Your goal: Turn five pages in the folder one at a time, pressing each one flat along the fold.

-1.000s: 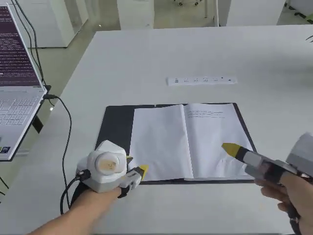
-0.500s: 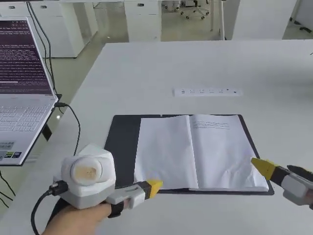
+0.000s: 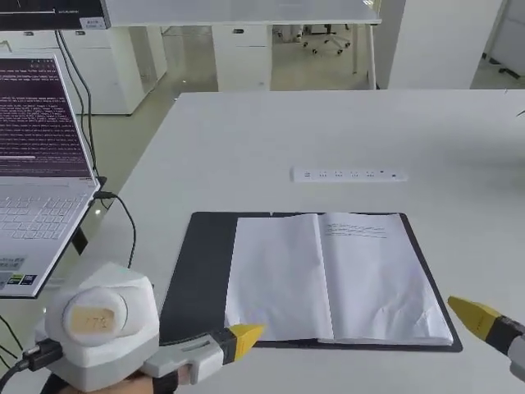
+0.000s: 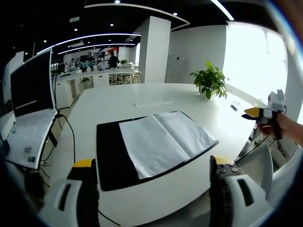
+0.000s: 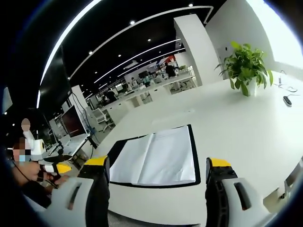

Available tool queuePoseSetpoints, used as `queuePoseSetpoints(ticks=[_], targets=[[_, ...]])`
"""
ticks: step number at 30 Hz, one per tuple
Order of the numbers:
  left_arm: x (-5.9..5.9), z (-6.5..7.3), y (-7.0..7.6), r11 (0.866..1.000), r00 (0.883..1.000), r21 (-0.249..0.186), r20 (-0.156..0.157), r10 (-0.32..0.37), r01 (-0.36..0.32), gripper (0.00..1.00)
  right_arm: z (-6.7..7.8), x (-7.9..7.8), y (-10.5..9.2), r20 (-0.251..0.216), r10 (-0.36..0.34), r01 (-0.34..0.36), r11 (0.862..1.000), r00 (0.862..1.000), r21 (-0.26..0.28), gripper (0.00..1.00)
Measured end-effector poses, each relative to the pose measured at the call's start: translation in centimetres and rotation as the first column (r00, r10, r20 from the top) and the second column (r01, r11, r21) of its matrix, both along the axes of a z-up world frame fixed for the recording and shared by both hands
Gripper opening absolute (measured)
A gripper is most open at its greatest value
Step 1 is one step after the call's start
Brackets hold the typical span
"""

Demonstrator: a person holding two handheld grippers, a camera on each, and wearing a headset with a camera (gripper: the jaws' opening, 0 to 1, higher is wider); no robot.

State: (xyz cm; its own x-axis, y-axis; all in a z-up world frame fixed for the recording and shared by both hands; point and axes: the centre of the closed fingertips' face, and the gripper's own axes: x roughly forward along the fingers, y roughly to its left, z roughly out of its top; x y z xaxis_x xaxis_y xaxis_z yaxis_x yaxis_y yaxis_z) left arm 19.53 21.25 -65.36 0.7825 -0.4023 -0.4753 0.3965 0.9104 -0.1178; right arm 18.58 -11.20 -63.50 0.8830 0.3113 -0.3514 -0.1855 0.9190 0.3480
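Jaws spread wide, right gripper point(image 3: 481, 319) cut off, folder point(image 3: 328, 275) open

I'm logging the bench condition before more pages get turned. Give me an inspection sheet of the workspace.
Surface: white table, looks clean.
Job's things: black folder lies open, white pages flat, none lifted.
Clutter: white power strip beyond the folder; open laptop at the left.
Grippers: left gripper and right gripper are short of the folder, jaws open, holding nothing.
Cables: black cable runs from the laptop past the table's left edge.
Surroundings: open office; potted plant by the table.
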Motion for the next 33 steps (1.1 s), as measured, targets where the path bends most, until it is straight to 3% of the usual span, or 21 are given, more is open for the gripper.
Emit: queuePoseSetpoints(ticks=[5,8,15,22,28,33], targets=[[0.0,-0.6,-0.5,1.000,1.000,0.022,-0.006,-0.011,0.011,0.99,-0.4,-0.1,0.4,-0.011,0.023,-0.023,0.999,1.000,-0.034,0.84],[0.1,-1.1,-0.8,0.999,1.000,0.031,-0.017,-0.019,0.019,0.99,-1.3,-0.2,0.4,-0.035,0.031,-0.034,0.997,0.999,-0.068,0.86],[0.0,-1.8,-1.6,0.999,0.999,0.036,-0.036,-0.025,0.026,0.99,-3.0,-0.5,0.0,-0.081,0.053,-0.060,0.994,0.995,-0.087,0.86],[0.4,-2.5,-2.7,0.998,0.998,0.052,-0.049,-0.041,0.044,0.96,-2.9,-0.1,-0.2,-0.077,0.060,-0.067,0.993,0.995,-0.093,0.86],[1.2,-3.8,-5.1,0.993,0.994,0.069,-0.061,-0.093,0.097,0.94,-3.6,0.3,-0.4,-0.074,0.063,-0.069,0.994,0.995,-0.083,0.84],[2.2,-5.1,-8.6,0.978,0.982,0.090,-0.057,-0.182,0.187,0.90,-4.3,0.4,-0.4,-0.090,0.080,-0.088,0.992,0.993,-0.092,0.82]])
